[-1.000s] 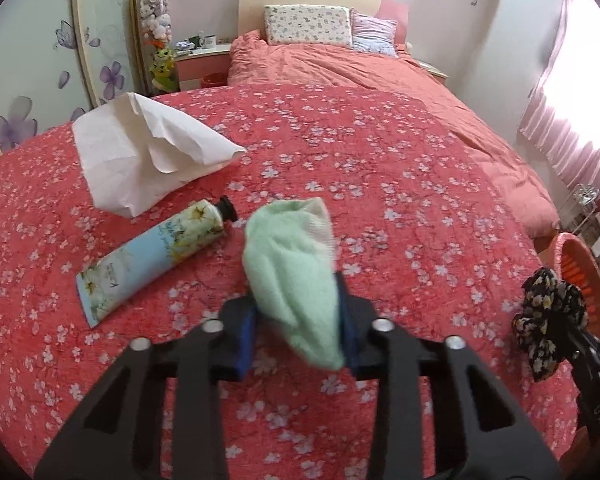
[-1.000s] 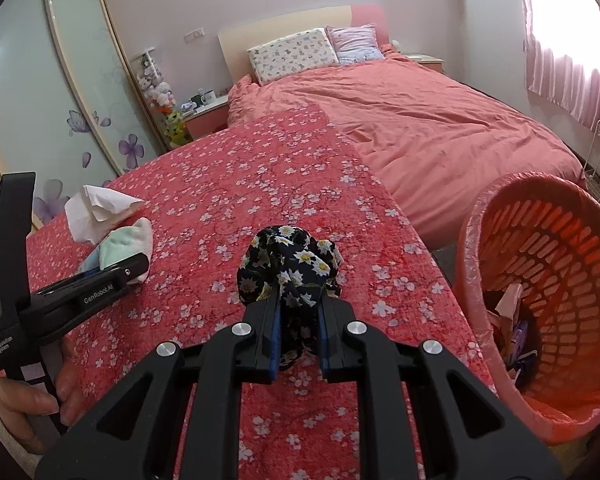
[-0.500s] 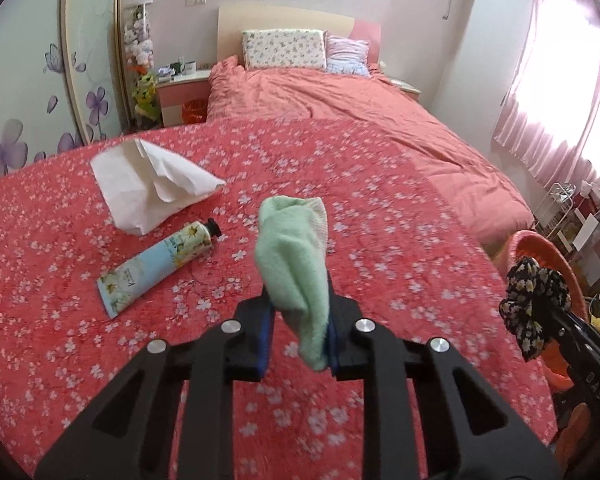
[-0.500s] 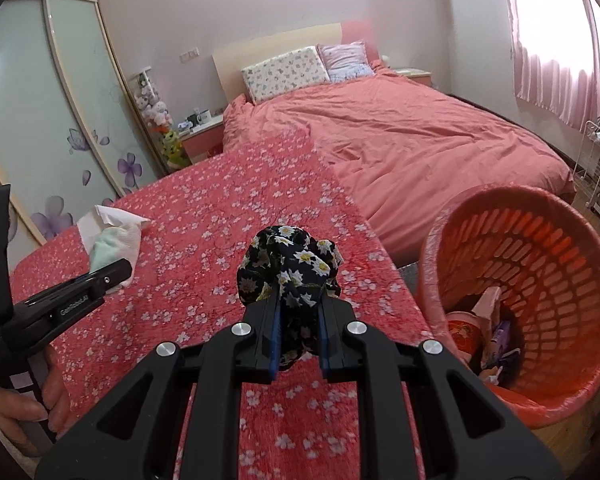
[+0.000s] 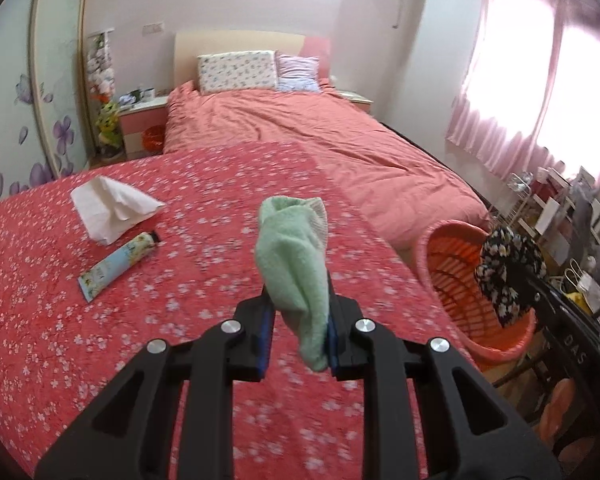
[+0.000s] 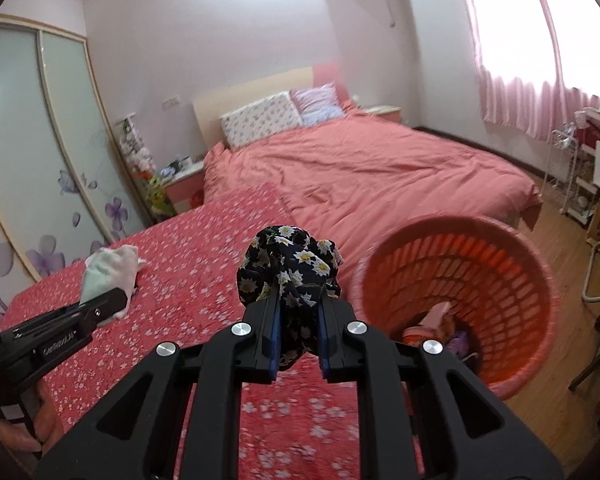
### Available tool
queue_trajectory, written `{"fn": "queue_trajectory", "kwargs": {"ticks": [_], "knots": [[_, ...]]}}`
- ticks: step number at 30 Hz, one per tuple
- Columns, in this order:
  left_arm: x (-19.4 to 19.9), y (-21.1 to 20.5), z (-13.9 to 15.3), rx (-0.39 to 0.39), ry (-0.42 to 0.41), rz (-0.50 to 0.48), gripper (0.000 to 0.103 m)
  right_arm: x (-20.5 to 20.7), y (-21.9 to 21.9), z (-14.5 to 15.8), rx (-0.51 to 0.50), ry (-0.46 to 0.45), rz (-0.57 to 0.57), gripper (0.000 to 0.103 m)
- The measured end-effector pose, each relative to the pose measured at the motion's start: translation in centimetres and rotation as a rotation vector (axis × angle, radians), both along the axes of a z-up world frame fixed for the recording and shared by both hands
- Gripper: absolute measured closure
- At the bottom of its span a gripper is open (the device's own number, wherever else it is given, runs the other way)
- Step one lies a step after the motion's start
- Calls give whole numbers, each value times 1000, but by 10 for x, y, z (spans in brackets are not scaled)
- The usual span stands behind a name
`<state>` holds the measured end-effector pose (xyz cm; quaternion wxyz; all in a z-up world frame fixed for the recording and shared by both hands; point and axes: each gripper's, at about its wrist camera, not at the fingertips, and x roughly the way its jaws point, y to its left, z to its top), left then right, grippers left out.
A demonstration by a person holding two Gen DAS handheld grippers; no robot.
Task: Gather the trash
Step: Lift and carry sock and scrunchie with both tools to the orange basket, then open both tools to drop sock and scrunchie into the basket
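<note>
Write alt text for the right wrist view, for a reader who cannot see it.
The right tongs grip a black floral scrunchie just left of an orange basket that already holds scraps. To the left, the left tongs carry a green cloth over a red floral blanket, with a pink bed behind.

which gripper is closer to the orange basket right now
Right. The right gripper, shut on the black floral cloth, is beside the orange basket rim. The left gripper, holding the green cloth, sits farther back over the red floral blanket.
</note>
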<state>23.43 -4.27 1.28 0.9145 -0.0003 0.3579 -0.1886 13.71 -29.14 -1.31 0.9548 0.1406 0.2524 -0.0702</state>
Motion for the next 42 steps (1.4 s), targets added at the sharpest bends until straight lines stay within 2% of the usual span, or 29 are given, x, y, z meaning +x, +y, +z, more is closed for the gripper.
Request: {"fn": "queue_trajectory", "kwargs": {"ticks": [7, 20, 32, 42], "knots": [[-20, -40, 7, 10, -23, -80, 81, -19, -25, 4, -34, -35, -78, 89], [-35, -118, 4, -34, 3, -239, 81, -33, -78, -4, -2, -47, -182, 89], [-34, -188, -10, -43, 32, -363, 81, -34, -121, -18, 33, -33, -262, 89], [-19, -230, -30, -46, 64, -429, 79, -25, -143, -27, 97, -45, -272, 89]]}}
